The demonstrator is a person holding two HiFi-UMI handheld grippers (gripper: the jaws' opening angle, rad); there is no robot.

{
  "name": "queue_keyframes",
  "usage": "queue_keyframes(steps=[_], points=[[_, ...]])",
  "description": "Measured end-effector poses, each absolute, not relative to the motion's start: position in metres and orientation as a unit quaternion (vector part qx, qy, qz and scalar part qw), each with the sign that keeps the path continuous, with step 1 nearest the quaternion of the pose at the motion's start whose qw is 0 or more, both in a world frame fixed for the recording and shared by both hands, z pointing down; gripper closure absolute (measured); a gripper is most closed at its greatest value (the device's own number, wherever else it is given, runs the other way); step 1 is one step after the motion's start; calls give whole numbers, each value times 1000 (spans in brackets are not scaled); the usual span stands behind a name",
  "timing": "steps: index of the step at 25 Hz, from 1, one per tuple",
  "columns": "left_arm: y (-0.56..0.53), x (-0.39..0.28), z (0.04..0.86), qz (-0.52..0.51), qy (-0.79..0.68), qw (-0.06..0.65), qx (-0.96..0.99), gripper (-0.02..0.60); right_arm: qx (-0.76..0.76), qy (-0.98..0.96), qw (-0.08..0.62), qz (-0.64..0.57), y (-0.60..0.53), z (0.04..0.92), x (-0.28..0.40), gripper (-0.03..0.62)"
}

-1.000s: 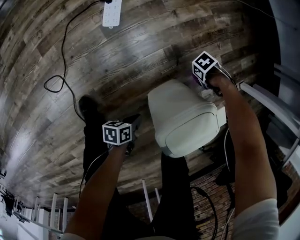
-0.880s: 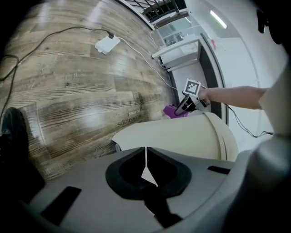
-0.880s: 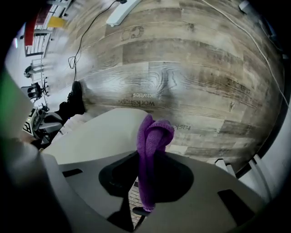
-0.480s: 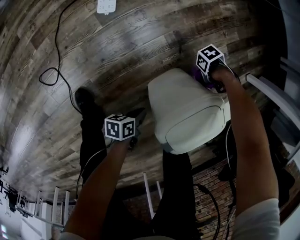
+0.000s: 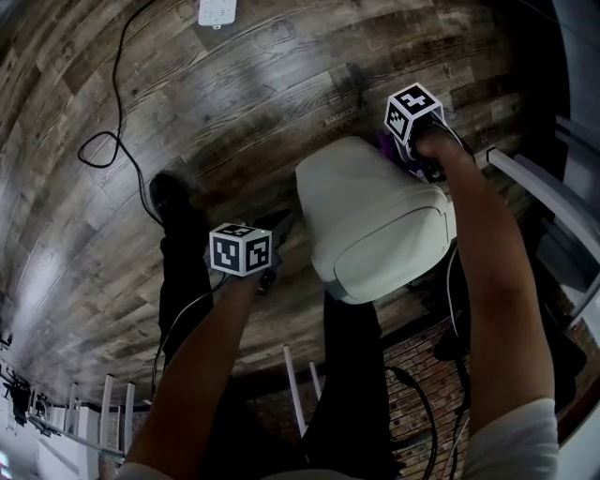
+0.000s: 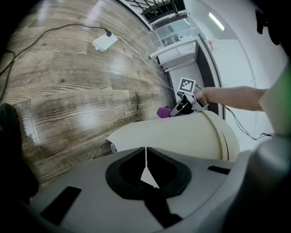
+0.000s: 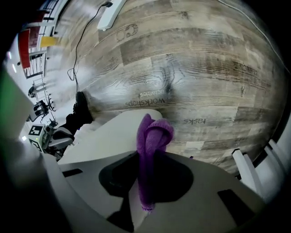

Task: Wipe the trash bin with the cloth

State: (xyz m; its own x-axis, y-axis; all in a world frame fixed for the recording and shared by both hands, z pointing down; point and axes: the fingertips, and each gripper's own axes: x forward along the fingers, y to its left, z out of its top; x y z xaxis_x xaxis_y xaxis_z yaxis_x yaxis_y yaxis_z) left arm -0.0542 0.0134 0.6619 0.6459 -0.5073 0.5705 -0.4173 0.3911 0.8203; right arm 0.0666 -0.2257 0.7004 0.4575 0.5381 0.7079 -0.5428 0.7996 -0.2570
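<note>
A cream trash bin [image 5: 375,225] lies tilted on the wood floor between the person's arms. My right gripper [image 5: 405,155] is shut on a purple cloth [image 7: 152,145], and the bunched cloth [image 5: 389,143] rests against the bin's far upper side [image 7: 109,136]. My left gripper [image 5: 272,244] is shut with nothing between its jaws, close to the bin's left side [image 6: 182,141]. From the left gripper view the right gripper [image 6: 184,105] and the cloth [image 6: 164,111] show over the bin's curved wall.
A white power strip [image 5: 214,11] with a black cable [image 5: 108,141] lies on the floor at the far left. A black shoe [image 5: 169,199] stands left of the bin. White furniture rails [image 5: 544,202] run along the right.
The right gripper with the cloth has shifted slightly along the bin's far side. The left gripper has moved a little closer to the bin.
</note>
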Motion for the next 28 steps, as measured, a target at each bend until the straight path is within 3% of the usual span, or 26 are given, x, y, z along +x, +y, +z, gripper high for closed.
queue_keyframes(steps=[13, 28], points=[[29, -87, 662, -53, -441, 714, 541, 575, -49, -392, 894, 211, -187, 704, 21, 513], [43, -113, 659, -75, -450, 712, 533, 575, -106, -379, 894, 214, -84, 713, -27, 511]])
